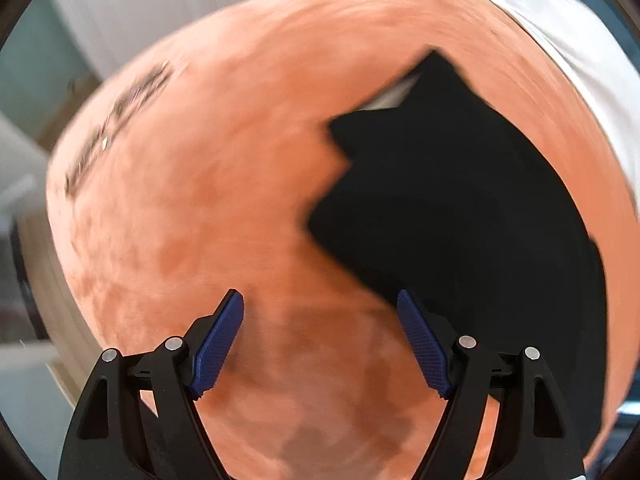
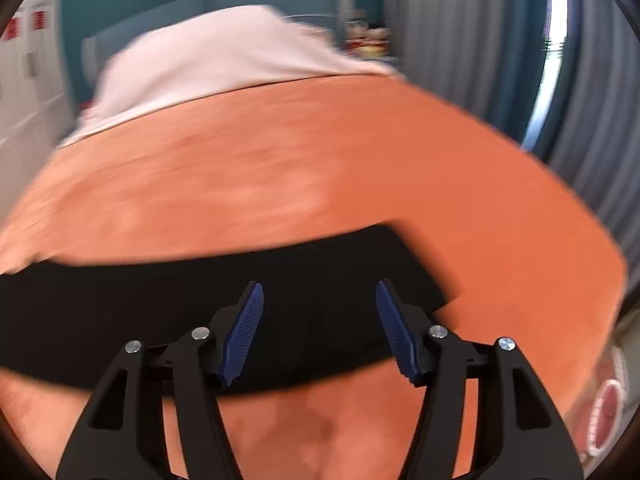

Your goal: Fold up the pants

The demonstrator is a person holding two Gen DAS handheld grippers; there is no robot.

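Observation:
Black pants (image 1: 460, 200) lie on an orange bedspread (image 1: 220, 184), to the right in the left wrist view, with a jagged left edge and a bit of white lining showing at the top. My left gripper (image 1: 320, 300) is open and empty above the orange cover, just left of the pants. In the right wrist view the pants (image 2: 160, 312) form a long flat black band across the bedspread (image 2: 320, 168). My right gripper (image 2: 320, 288) is open and empty, hovering over the band's right end. Both views are motion-blurred.
A white pillow or sheet (image 2: 212, 64) lies at the head of the bed, before a teal headboard (image 2: 224, 0). Grey curtains (image 2: 472, 40) hang at the right. A dark smear (image 1: 120, 120) marks the cover at the left. A red-and-white object (image 2: 608, 404) sits off the bed's right edge.

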